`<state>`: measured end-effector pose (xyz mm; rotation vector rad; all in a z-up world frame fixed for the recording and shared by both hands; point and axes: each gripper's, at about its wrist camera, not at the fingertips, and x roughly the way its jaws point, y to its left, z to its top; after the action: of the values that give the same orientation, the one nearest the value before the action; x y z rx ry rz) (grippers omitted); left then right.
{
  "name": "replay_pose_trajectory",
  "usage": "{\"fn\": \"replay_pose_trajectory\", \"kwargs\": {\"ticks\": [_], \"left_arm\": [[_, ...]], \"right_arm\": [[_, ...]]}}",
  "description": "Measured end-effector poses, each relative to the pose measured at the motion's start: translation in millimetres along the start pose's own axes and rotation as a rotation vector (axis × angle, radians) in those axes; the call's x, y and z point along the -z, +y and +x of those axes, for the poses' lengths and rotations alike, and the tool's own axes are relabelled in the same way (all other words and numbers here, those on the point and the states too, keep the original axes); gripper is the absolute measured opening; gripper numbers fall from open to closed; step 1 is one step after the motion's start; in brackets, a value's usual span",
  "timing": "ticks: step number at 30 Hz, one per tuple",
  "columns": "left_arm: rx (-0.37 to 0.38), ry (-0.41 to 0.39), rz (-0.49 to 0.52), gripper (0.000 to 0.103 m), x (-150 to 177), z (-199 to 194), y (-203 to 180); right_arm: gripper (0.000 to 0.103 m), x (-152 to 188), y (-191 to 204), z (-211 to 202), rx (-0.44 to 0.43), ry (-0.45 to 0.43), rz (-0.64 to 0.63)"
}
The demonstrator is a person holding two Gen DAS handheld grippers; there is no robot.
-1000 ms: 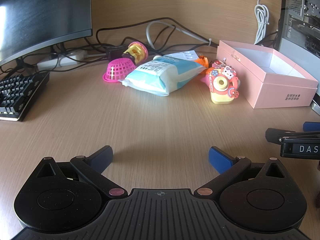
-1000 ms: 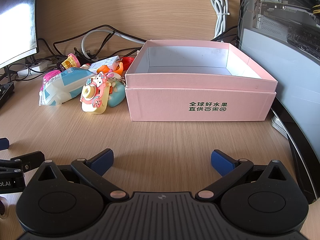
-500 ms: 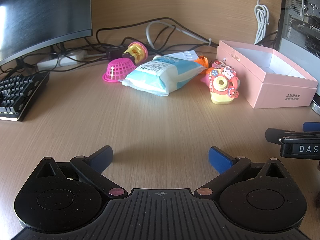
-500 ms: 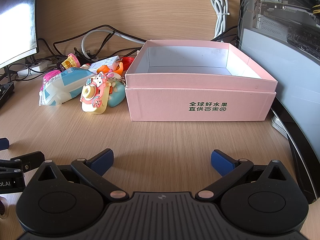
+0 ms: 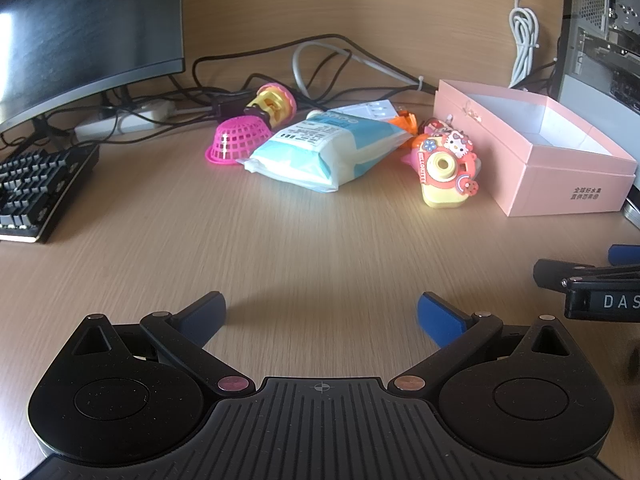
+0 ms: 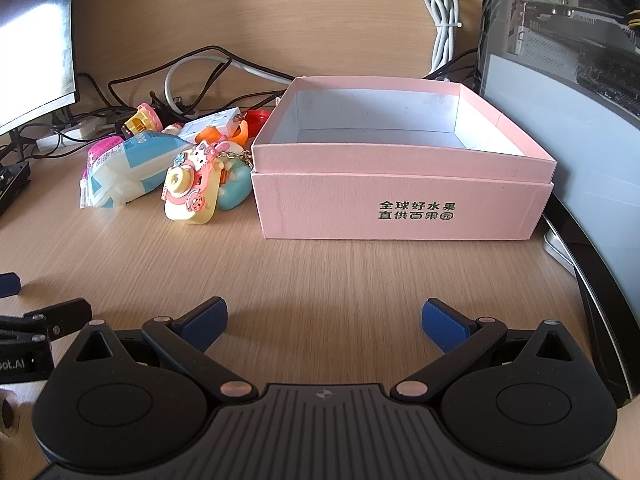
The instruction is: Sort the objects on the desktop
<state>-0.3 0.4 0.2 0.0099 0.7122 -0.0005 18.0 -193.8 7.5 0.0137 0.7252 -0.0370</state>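
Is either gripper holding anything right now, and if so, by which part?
Nothing is held. The left gripper and right gripper are both open above bare desk, short of the toys and the pink box.

Wood-grain desk (image 5: 304,240), matching wooden back panel (image 6: 280,12) — bright daylight, dark monitor (image 5: 80,20)

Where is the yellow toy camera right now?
In both views the yellow toy camera stands on the desk just left of the pink box, right of the blue and white packet.

1 pink box (image 6: 400,208) – 1 toy camera (image 6: 188,188)
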Motion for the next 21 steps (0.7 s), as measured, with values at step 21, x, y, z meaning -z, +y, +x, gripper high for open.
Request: {"fn": "replay_pose_trajectory", "kwargs": {"ticks": [21], "left_arm": [[0.01, -0.081, 0.009, 0.103, -7, -13, 25]], "right_arm": [[0.103, 0, 11, -15, -0.083, -0.099, -0.092]]}}
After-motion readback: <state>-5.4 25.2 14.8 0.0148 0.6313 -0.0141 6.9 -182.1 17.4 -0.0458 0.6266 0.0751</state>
